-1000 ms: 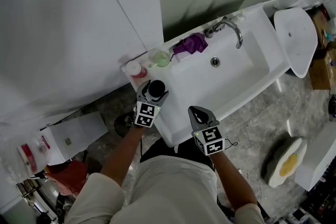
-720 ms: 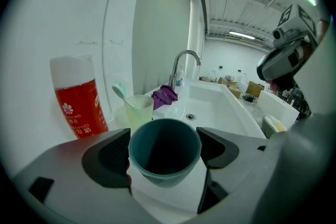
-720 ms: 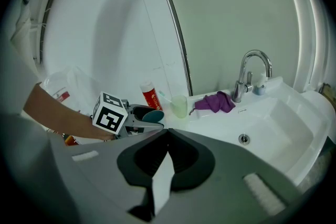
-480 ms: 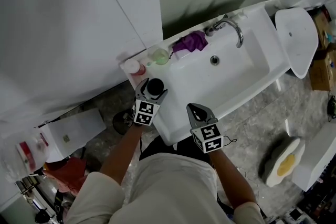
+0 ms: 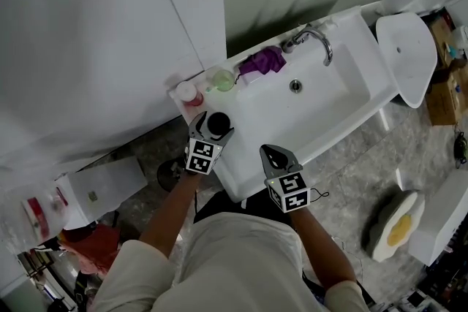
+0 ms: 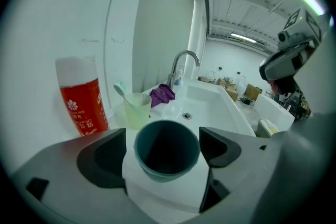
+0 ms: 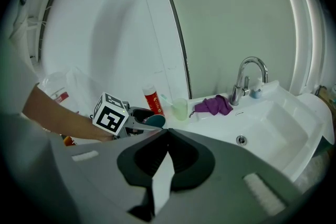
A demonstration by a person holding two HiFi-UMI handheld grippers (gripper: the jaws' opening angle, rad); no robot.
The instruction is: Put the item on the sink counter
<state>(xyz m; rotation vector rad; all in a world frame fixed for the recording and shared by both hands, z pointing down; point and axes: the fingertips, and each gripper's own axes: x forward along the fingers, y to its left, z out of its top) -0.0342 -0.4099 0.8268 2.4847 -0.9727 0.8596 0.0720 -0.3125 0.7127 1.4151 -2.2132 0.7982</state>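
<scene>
A dark teal cup (image 6: 167, 149) stands upright on the white sink counter (image 6: 168, 194), at its front left corner (image 5: 245, 113). My left gripper (image 6: 163, 145) straddles the cup and its jaws are opening. The black pads (image 6: 105, 157) stand just off the cup's sides, with thin gaps showing. In the head view the cup (image 5: 217, 123) sits between the left gripper's fingers (image 5: 199, 129). My right gripper (image 5: 272, 154) hovers over the counter's front edge, apart from the cup. Its jaws are shut with nothing between them (image 7: 168, 132).
Behind the cup stand a red bottle (image 6: 81, 97) and a pale green tumbler with a toothbrush (image 6: 136, 109). A purple cloth (image 5: 263, 61) lies by the chrome faucet (image 5: 316, 38). The basin (image 5: 307, 95) lies to the right and a toilet lid (image 5: 406, 58) beyond it.
Both grippers stay in about the same places by the counter's corner. The head view has shifted slightly.
</scene>
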